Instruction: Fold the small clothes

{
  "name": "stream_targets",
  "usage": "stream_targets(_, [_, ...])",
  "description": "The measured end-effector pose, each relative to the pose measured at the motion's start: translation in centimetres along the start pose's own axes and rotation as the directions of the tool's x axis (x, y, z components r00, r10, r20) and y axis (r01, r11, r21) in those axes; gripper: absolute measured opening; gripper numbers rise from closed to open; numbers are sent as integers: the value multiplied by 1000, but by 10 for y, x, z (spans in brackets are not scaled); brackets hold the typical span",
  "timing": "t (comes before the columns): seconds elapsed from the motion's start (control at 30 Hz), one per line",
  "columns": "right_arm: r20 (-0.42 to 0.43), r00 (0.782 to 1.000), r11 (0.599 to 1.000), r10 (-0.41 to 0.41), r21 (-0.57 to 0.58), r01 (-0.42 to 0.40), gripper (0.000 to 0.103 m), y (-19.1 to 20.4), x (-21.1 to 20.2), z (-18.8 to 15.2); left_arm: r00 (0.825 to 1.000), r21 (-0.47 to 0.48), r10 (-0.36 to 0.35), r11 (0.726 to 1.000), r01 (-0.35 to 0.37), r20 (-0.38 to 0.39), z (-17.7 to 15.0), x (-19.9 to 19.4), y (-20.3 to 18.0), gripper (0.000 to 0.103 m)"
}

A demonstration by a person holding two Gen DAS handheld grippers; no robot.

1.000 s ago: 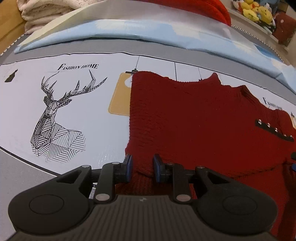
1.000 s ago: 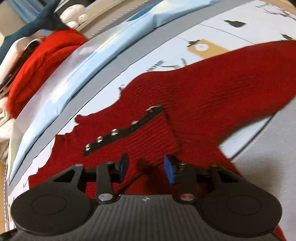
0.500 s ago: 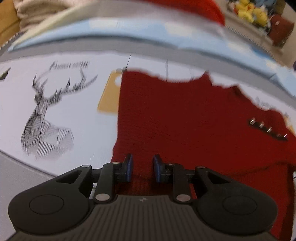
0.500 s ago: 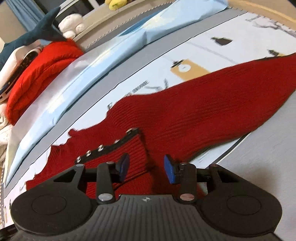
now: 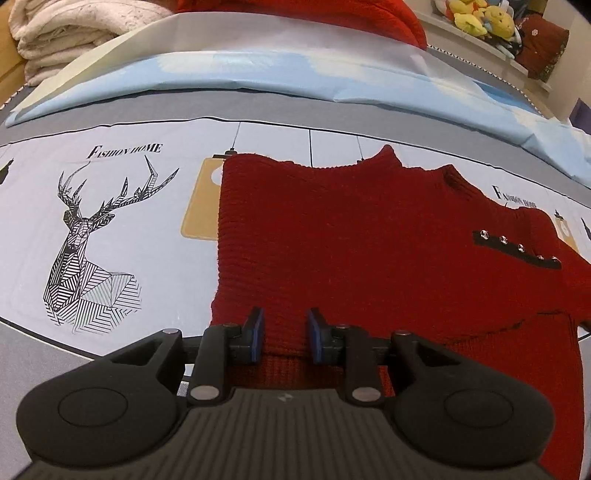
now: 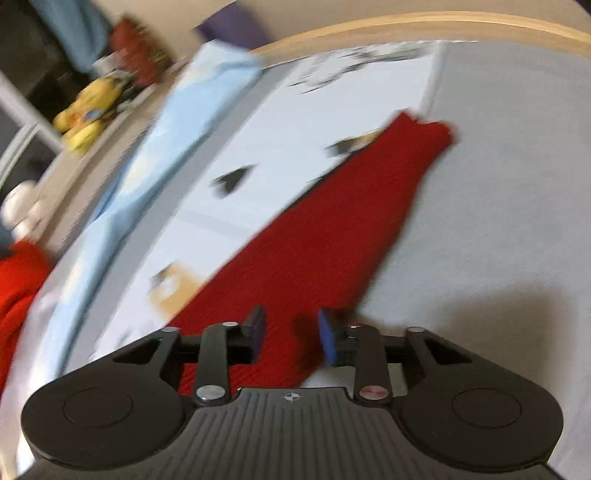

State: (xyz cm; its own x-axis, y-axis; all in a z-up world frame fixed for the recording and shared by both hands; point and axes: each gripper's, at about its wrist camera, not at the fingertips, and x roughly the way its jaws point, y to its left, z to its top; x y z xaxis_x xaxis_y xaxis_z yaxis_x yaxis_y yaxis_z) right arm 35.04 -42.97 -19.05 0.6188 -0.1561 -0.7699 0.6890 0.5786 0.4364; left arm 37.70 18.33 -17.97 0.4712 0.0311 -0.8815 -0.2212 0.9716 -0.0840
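Note:
A dark red knit sweater (image 5: 351,240) lies flat on the printed bedspread, with a black studded strip (image 5: 517,251) near its right shoulder. My left gripper (image 5: 286,332) hovers over the sweater's near hem. Its blue pads stand a little apart, with flat knit showing between them and nothing pinched. The blurred right wrist view shows the sweater's sleeve (image 6: 332,229) stretched out toward its cuff (image 6: 428,133) at the upper right. My right gripper (image 6: 291,332) is over the sleeve's near part. Its jaws are opening, with sleeve fabric beneath the gap and no pad pressing on it.
A deer print (image 5: 92,240) marks the bedspread left of the sweater. Behind lie a light blue sheet (image 5: 258,70), a folded white blanket (image 5: 62,33), a bright red garment (image 5: 332,14) and plush toys (image 5: 480,18). A wooden bed edge (image 6: 443,20) runs beyond the grey cover (image 6: 498,221).
My right gripper has swept away from the studded strip and along the sleeve, rolling as it went. The left gripper has stayed over the hem.

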Motion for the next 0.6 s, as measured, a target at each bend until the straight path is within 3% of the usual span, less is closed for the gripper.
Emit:
stream_targets(0.17, [-1,1000,990,29,136,-29,39,-30,21,8,1000,11,-9,1000,9,-11,-1,2,0,28])
stream_targets(0.27, [27,999,991,45,128,-48,39,-27,27,11,1000,23,-9,1000,9,-13,-2,2,0,28])
stream_targets(0.3, [31,998,991,49,127,-52,34,-28,30,14,1000,24,-8,1000,8,-12,-2,2,1,28])
stream_targets(0.33, [39,998,991,51,124,-55,14,-28,32,15,1000,23,-6,1000,6,-10,-1,1,3,28])
stream_targets(0.43, [113,993,995,18,92,-29,10,-20,26,16,1000,8,-2,1000,2,-1,0,-3,10,28])
stream_targets(0.53, [276,961,995,26,-100,2,10,27,-3,10,1000,-16,-1,1000,1,10,4,-8,20,28])
stream_targets(0.6, [363,925,957,111,-291,0,10,77,-30,-6,1000,-23,1,1000,0,18,6,-12,26,28])
